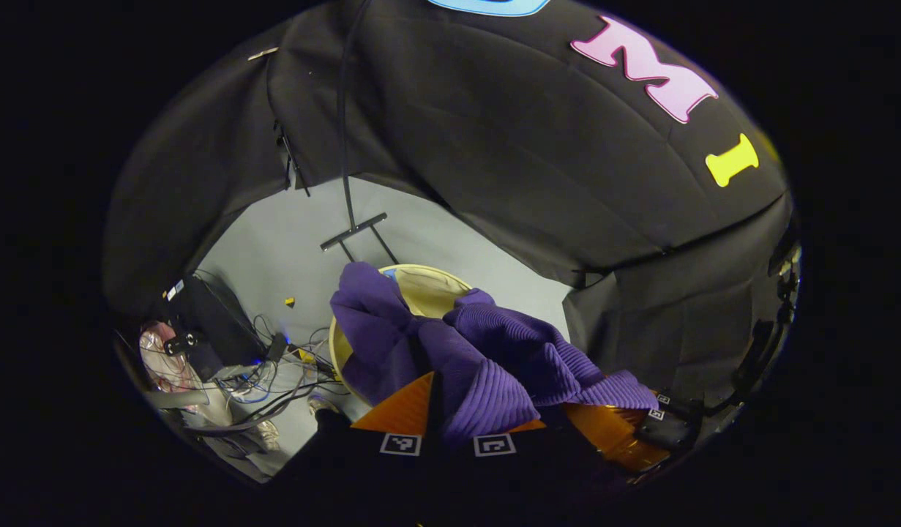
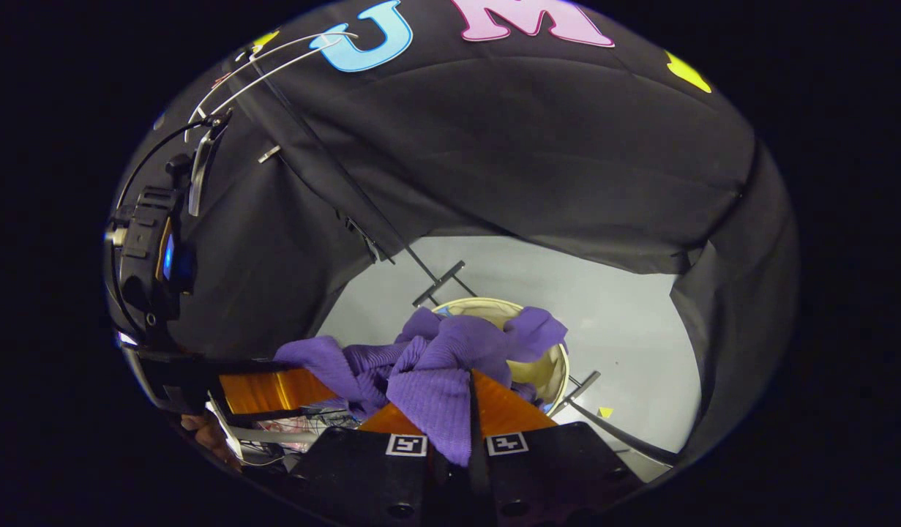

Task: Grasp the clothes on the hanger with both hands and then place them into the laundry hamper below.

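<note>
A purple ribbed knit garment (image 1: pixel 494 351) hangs bunched between my two grippers, above a round cream laundry hamper (image 1: pixel 430 287) on the floor. In the left gripper view my left gripper (image 1: pixel 450 410) is shut on a fold of the garment, and the other gripper (image 1: pixel 662 424) shows at the lower right, also in the cloth. In the right gripper view my right gripper (image 2: pixel 454 417) is shut on the garment (image 2: pixel 450 359), which drapes over the hamper (image 2: pixel 545 366). The left gripper (image 2: pixel 274 391) appears at the left. A bare wire hanger (image 2: pixel 274 55) hangs at the upper left.
A black stand's pole and foot (image 1: pixel 353 233) rise behind the hamper on the pale floor. Cables, a black box and a bag (image 1: pixel 208 344) clutter the floor at the left. Black cloth walls close in all around. A small yellow scrap (image 2: pixel 605 412) lies on the floor.
</note>
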### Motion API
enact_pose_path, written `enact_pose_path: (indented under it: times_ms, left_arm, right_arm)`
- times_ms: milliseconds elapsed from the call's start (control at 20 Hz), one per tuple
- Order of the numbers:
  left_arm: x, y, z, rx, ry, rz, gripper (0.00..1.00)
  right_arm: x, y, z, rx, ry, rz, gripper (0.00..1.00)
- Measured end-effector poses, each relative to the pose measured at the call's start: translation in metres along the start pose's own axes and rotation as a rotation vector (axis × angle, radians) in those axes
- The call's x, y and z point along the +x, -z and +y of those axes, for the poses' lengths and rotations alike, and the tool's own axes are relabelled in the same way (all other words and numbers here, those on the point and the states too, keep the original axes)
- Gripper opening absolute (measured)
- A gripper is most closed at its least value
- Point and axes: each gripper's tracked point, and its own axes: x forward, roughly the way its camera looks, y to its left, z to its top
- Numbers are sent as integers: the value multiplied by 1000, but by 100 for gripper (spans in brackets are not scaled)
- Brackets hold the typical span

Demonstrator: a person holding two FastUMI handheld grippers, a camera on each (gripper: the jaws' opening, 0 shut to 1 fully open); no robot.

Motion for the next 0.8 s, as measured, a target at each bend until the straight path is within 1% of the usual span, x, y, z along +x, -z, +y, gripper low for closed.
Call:
enact_pose_path:
  times_ms: [50,100,150,200,300,350,400,500,550,600,800]
  left_arm:
    - [2,1,2,-4,-2,1,12]
    - [1,2,5,-5,-9,1,12]
    - [2,2,5,-8,-6,-3,6]
    - [0,0,5,-7,-5,-20,28]
    - [0,-6,16,10,-62,-51,73]
    - [3,-7,21,19,-80,-55,67]
    - [-2,-7,22,24,-88,-56,80]
    - [-2,-6,23,24,-87,-48,81]
    - [-3,-6,23,24,-83,-45,86]
    - [-3,-4,25,22,-86,-46,81]
    - [-7,-3,30,17,-78,-59,81]
  right_arm:
    - [7,4,-1,4,0,1,18]
    - [5,4,1,9,-9,0,34]
    - [4,4,1,7,-7,-5,50]
    - [4,6,-3,-6,9,-7,67]
    - [-2,5,-6,-48,26,-1,99]
    - [1,8,-9,-56,32,5,99]
    - [5,10,-9,-57,30,5,99]
    - [4,10,-11,-47,29,3,99]
    - [4,9,-10,-40,29,-1,99]
    - [3,9,-10,-35,29,-3,99]
    - [0,9,-14,-33,37,-14,99]
